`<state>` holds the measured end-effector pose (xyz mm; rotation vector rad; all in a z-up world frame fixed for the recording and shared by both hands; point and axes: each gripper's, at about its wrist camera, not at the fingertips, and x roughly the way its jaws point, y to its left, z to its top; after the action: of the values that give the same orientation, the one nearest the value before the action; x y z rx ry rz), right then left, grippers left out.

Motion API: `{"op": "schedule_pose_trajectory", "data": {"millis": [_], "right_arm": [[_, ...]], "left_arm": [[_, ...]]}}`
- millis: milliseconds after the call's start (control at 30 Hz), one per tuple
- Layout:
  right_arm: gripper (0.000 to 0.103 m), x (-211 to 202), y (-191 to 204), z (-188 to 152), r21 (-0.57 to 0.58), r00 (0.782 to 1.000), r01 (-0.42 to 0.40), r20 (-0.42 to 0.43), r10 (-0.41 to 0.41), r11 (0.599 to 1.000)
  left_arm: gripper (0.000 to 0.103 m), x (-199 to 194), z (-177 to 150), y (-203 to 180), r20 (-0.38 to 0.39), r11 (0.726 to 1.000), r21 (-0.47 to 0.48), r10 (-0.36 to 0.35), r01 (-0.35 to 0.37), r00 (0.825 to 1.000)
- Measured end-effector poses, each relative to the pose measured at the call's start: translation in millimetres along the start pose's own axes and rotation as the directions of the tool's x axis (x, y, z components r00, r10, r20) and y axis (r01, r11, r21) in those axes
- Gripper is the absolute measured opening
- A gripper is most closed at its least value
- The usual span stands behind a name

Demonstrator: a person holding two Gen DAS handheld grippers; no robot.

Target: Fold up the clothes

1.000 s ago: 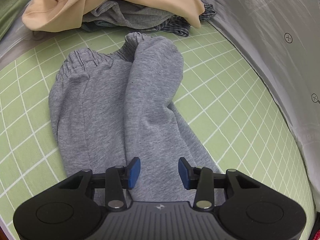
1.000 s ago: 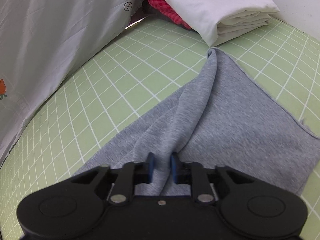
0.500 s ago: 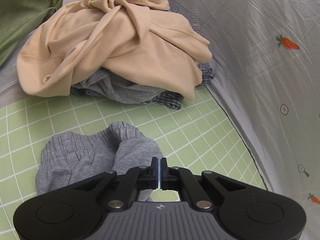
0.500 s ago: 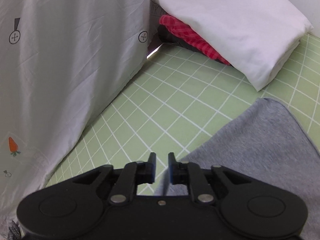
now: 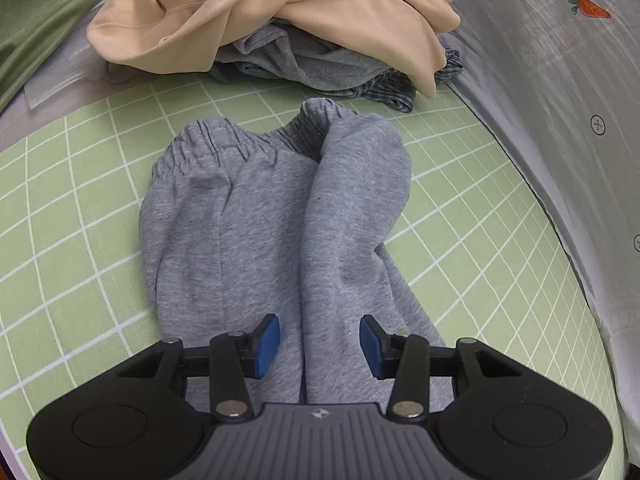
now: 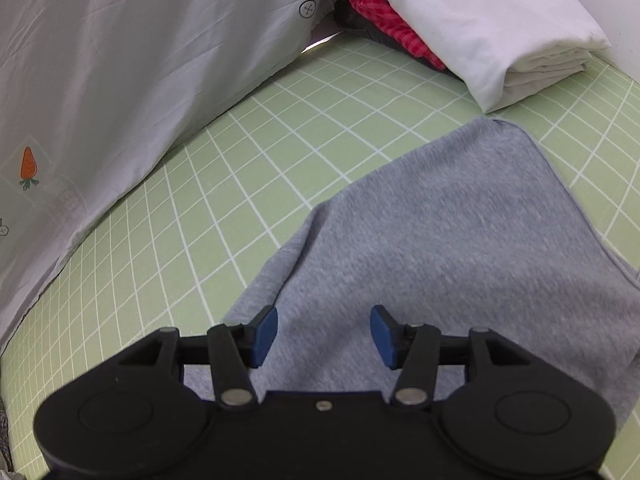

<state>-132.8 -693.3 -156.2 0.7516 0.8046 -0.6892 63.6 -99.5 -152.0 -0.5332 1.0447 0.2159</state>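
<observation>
Grey sweatpants [image 5: 280,216] lay lengthwise on the green gridded bench [image 5: 460,248], waistband far, near the heaped unfolded clothes [image 5: 280,12]. Both left tongs [image 5: 319,346] and right tongs [image 6: 323,336] were opening above the fabric, gripping nothing. A fold seemed just laid; next probably called for regrasping to fold again.

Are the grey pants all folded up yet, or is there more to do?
Partly. The grey pants lie on the green mat with one leg laid over the other. Nothing is held: the left gripper and right gripper are opening above the cloth. Left: folding the pants shorter, then the beige top and the rest of that heap.
</observation>
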Motion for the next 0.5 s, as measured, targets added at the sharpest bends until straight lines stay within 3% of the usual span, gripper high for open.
{"op": "schedule_pose_trajectory", "data": {"millis": [100,167,200,233,300,500], "right_arm": [[0.052,4.4,9.0,0.7,-0.009,1.0,-0.021,-0.013,0.021,1.0],[0.051,8.2,14.1,2.6,-0.013,0.999,-0.034,-0.027,0.034,0.999],[0.047,10.3,16.4,3.4,-0.016,0.999,-0.039,-0.036,0.038,0.999],[0.043,12.3,18.8,4.3,-0.019,0.998,-0.043,-0.045,0.042,0.999],[0.037,16.3,23.4,6.0,-0.025,0.997,-0.052,-0.062,0.05,0.998],[0.041,24.2,32.8,11.4,-0.014,0.995,-0.073,-0.069,0.071,0.997]], "left_arm": [[0.043,0.9,3.5,-2.4,0.004,1.0,-0.001,0.005,-0.005,1.0],[0.026,-0.4,6.3,-3.1,0.02,1.0,-0.007,0.011,-0.011,1.0],[0.009,-0.8,8.5,-3.3,0.023,1.0,-0.008,0.015,-0.014,1.0],[0.005,-1.4,11.2,-3.3,0.026,1.0,-0.011,0.018,-0.017,1.0],[0.001,-2.6,16.4,-2.5,0.036,1.0,-0.021,0.013,-0.013,0.999],[0.0,-1.4,32.5,1.4,0.041,0.993,-0.109,-0.032,0.036,0.999]]}}
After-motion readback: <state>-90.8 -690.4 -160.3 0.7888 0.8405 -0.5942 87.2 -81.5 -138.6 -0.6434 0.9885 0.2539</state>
